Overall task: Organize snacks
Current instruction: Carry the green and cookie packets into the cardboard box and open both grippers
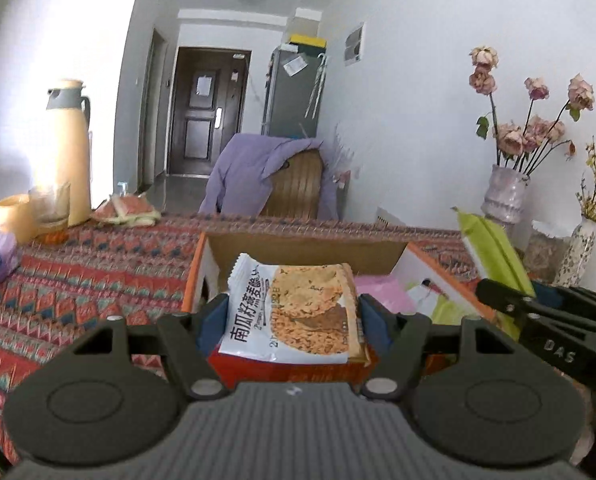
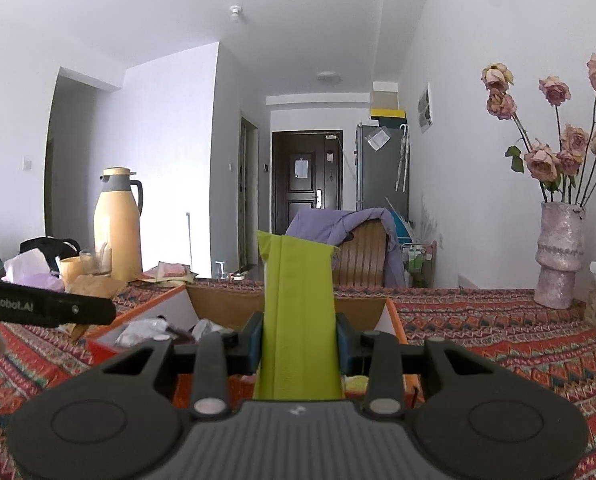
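- The left claw (image 1: 291, 312) pinches a biscuit pack (image 1: 298, 312) by its edges over the near end of the box (image 1: 306, 250); the slick film could slide out and land on the counter (image 1: 78, 272).
- The right claw (image 2: 299, 344) pinches an upright green pack (image 2: 298, 304) over the same box, so the two claws, close together, could collide.
- Farther left, a glass (image 1: 52, 206) could be tipped by a wide swing.

White walls (image 2: 170, 128) and a white ceiling (image 2: 298, 20) run down to a dark brown door (image 2: 306, 176) at the far end. A grey fridge (image 2: 380, 164) stands just right of it. Nearer, a wooden chair (image 2: 360, 256) wears a purple garment (image 2: 338, 222). Daylight glares from the left.
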Motion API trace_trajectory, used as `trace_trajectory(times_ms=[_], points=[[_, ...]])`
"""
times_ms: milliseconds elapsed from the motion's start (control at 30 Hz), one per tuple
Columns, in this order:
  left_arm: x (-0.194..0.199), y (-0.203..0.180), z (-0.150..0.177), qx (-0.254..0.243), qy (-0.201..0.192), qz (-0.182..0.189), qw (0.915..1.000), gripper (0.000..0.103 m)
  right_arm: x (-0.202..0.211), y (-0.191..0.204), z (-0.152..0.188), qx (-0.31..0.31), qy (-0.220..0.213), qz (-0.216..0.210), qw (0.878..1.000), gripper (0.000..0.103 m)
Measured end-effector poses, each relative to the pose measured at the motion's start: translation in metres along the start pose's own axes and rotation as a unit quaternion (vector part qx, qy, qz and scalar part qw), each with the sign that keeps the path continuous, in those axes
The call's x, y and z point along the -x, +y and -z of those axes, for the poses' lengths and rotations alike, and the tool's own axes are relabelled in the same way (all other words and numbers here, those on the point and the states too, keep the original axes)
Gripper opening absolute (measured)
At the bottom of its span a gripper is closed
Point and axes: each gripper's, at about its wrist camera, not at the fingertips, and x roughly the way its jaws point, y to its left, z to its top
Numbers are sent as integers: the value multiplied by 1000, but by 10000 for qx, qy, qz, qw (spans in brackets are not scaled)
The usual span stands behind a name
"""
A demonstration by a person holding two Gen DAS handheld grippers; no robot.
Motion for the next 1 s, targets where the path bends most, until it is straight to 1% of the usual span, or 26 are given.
trace_trajectory(times_ms=[167, 267, 367, 433, 533, 633, 733, 800, 867, 900, 933, 967, 1000], points=[[-20, -9, -22, -55, -42, 25, 10000, 71, -26, -7, -19, -88, 89, 3, 9999, 35], [-36, -16, -32, -145, 19, 0, 9999, 71, -45, -11, -30, -150, 182, 40, 9997, 35], [-54, -21, -41, -233, 113, -93, 9996, 71, -69, -16, -38, -201, 345, 86, 9992, 35], [-70, -22, -44, -258, 217, -226, 9992, 71, -85, -19, -42, -247, 485, 121, 9984, 35], [-93, -20, -45, -252, 440, -431, 9978, 71, -110, -21, -42, -238, 757, 208, 9966, 35], [-113, -15, -38, -247, 655, -621, 9956, 71, -131, -24, -35, -247, 1050, 312, 9937, 35], [-123, -7, -31, -160, 797, -690, 9943, 71, -141, -29, -25, -444, 1245, 335, 9907, 35], [-126, -2, -29, -97, 816, -720, 9940, 77, -144, -31, -22, -513, 1313, 337, 9894, 35], [-124, 4, -28, -18, 789, -705, 9944, 83, -146, -32, -20, -523, 1373, 300, 9887, 41], [-122, 5, -28, -8, 769, -667, 9948, 88, -146, -34, -21, -532, 1350, 282, 9890, 42], [-120, 6, -28, -39, 740, -664, 9950, 91, -144, -36, -21, -553, 1314, 257, 9894, 51], [-117, 6, -28, -69, 692, -722, 9950, 99, -142, -38, -22, -598, 1295, 255, 9894, 68], [-115, 7, -28, -82, 621, -789, 9949, 103, -139, -38, -21, -641, 1264, 253, 9896, 78]])
